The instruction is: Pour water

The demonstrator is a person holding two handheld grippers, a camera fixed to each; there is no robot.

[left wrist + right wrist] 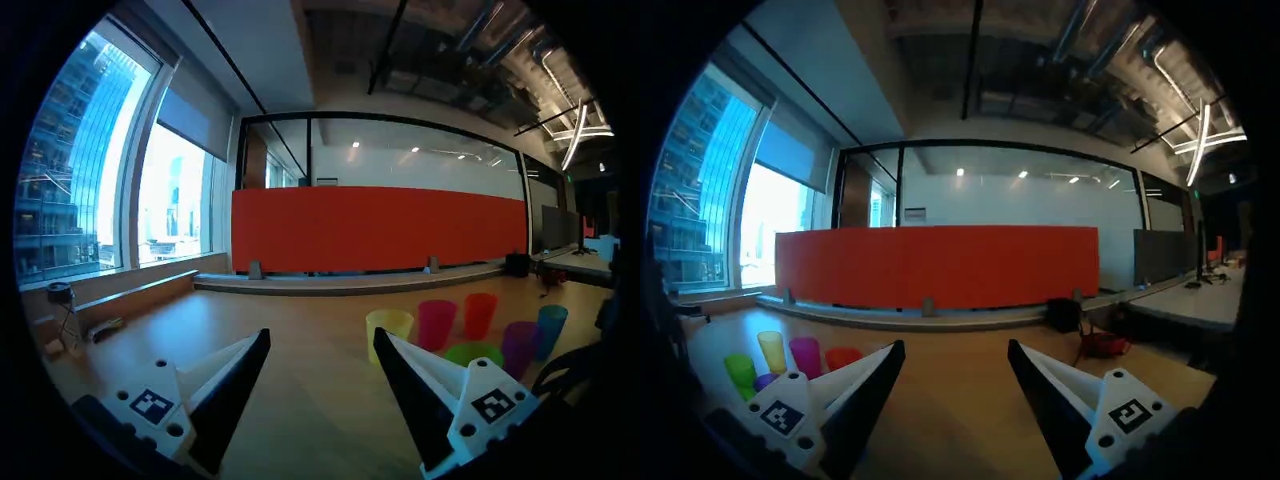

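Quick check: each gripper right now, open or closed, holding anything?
Left gripper: open, fingers apart, holding nothing.
Right gripper: open, fingers apart, holding nothing.

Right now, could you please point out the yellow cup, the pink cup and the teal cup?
yellow cup (390,324), left gripper view, upper wall near the rim.
pink cup (437,324), left gripper view, middle of its wall.
teal cup (552,328), left gripper view, upper wall.

Daylight glare from windows (120,160), dim ceiling, fisheye-bent edges
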